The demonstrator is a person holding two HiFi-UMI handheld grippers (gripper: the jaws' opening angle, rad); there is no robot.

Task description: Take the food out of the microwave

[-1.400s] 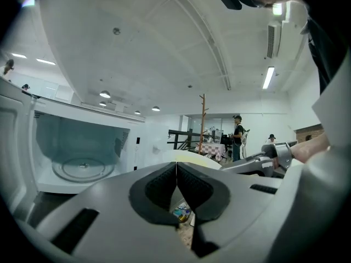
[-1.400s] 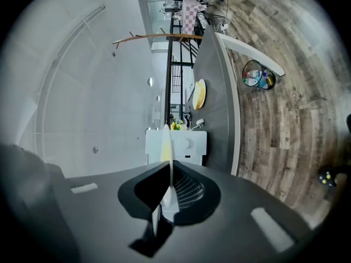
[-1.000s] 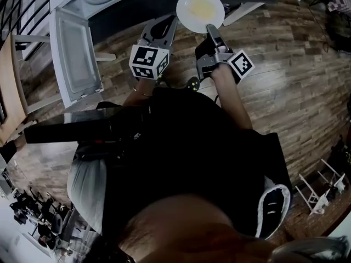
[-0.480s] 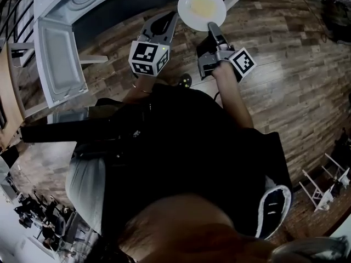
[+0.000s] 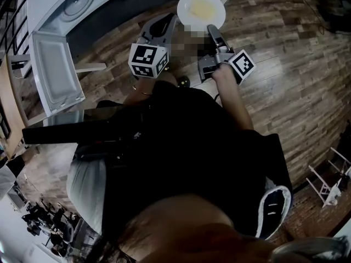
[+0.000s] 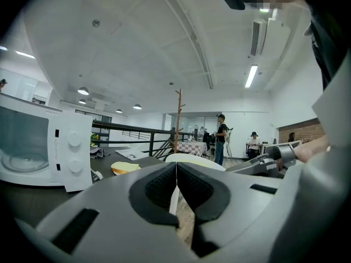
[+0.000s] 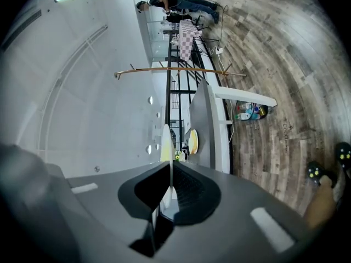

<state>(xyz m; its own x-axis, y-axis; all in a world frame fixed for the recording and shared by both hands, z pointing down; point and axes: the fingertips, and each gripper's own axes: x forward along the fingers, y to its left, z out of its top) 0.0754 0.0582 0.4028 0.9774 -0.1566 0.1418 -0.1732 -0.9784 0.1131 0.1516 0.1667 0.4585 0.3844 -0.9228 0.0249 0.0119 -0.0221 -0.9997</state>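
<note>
A white plate (image 5: pixel 201 9) with pale yellow food on it is carried over the wooden floor, away from the microwave. My left gripper (image 5: pixel 176 21) is shut on the plate's left rim. My right gripper (image 5: pixel 210 28) is shut on its near right rim. In the left gripper view the plate (image 6: pixel 194 159) lies flat beyond the closed pads. In the right gripper view the plate (image 7: pixel 165 141) shows edge-on between the pads. The white microwave (image 5: pixel 77 1) stands on the dark counter at the upper left, its door (image 5: pixel 55 75) swung open.
The dark counter (image 5: pixel 120 15) runs behind the plate, with a yellow round item (image 6: pixel 125 167) on it beside the microwave (image 6: pixel 38 147). Black railing and several people stand far off. Bottles (image 7: pixel 251 112) sit on the floor under a white table. My shoe (image 5: pixel 184 81) is below the grippers.
The microwave and counter have slid to the left and up in the head view as I move away with the plate. Both grippers keep their hold on the rim.
</note>
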